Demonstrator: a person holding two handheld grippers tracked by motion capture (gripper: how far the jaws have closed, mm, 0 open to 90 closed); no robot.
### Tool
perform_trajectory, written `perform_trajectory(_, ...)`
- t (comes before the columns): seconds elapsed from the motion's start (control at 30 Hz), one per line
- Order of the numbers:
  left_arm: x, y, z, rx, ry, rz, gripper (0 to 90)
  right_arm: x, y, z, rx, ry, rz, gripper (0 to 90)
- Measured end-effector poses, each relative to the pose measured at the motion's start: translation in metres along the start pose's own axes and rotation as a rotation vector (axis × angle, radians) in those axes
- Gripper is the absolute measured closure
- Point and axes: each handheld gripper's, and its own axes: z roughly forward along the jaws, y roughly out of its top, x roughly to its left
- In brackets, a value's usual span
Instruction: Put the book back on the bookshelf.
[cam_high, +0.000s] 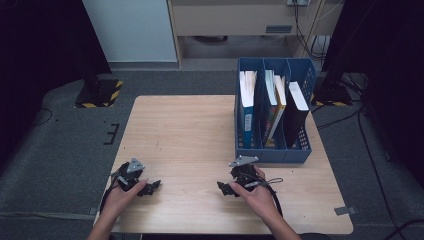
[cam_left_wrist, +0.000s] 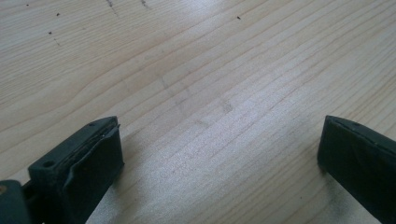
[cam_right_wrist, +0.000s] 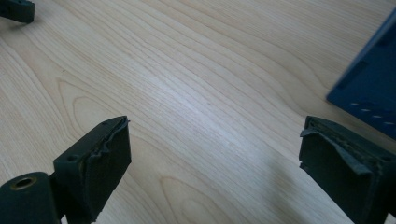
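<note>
A light wooden rectangular table (cam_high: 200, 135) stands on a grey carpeted floor (cam_high: 55, 150), its grain pale under soft overhead light. At the far left a white panel (cam_high: 131, 30) rises beside a beige cabinet (cam_high: 230, 20), with dark curtains (cam_high: 35, 45) closing both sides of the room. Yellow-and-black striped stand bases (cam_high: 100, 93) sit on the floor to the far left and right of the table, and black cables (cam_high: 372, 165) trail over the carpet on the right.

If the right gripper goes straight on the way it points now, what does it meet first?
Probably the left gripper. The right gripper points left across the bare table; its open jaws frame only wood, with the blue file rack off to the side. Depth is uncertain.
</note>
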Motion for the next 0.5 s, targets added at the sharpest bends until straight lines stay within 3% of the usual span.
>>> perform_trajectory(0.23,0.0,0.0,0.0,0.001,-0.001,0.001,0.0,0.01,0.009,0.02,-0.019,-0.006,0.004,9.0)
perform_trajectory(0.5,0.0,0.0,0.0,0.003,-0.004,0.005,0.0,0.014,0.016,0.041,0.003,-0.041,0.005,9.3)
